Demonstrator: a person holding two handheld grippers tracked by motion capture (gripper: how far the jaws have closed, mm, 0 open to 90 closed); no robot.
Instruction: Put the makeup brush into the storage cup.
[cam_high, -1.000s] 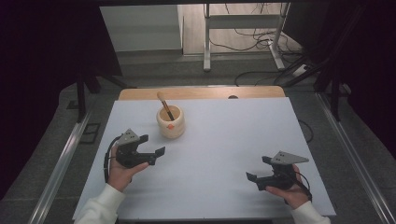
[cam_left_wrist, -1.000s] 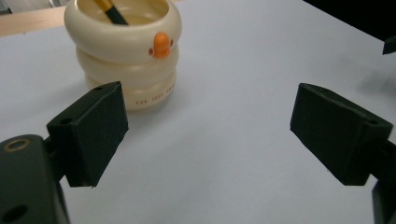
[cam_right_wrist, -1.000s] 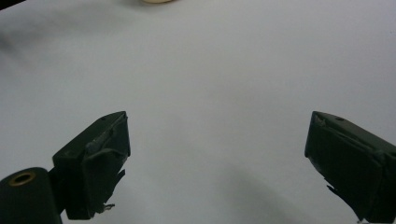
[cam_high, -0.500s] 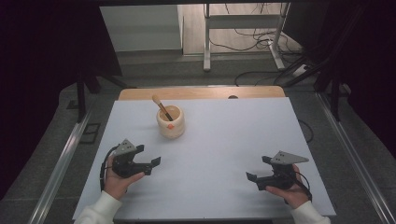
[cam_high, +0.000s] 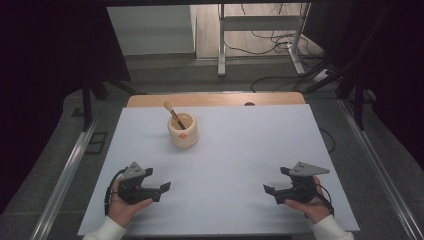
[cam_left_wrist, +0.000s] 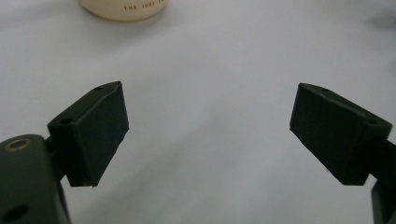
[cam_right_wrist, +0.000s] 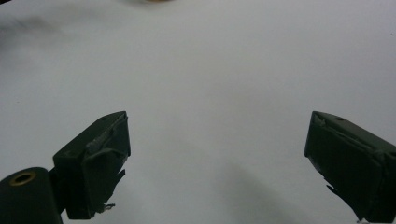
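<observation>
We are holding both grippers low over the white table (cam_high: 240, 165), each with its jaws spread wide apart and nothing between them. The cup (cam_high: 182, 131), cream-coloured with a small orange mark on its side, is standing upright on the far part of the table, and we are using it as our landmark. A wooden stick (cam_high: 174, 114) is leaning inside the cup, its top tipping away to the cup's far left.

The left gripper (cam_high: 159, 190) is sitting nearer to us than the cup and a bit to its left, well apart from it, resting in the left hand (cam_high: 122, 205). In the left gripper view the left gripper (cam_left_wrist: 208, 135) is showing bare white table between its pads, and the cup's base (cam_left_wrist: 123, 8) is peeking in at the top edge (some red lettering on it, too blurred to read).

The right gripper (cam_high: 272, 191) is sitting nearer to us than the cup and far off to its right, held in the right hand (cam_high: 312, 205). The right gripper view is showing the right gripper (cam_right_wrist: 217, 161) over plain white table too, pads looking a little worn at the edges.

Neither gripper is touching the cup or the stick.
</observation>
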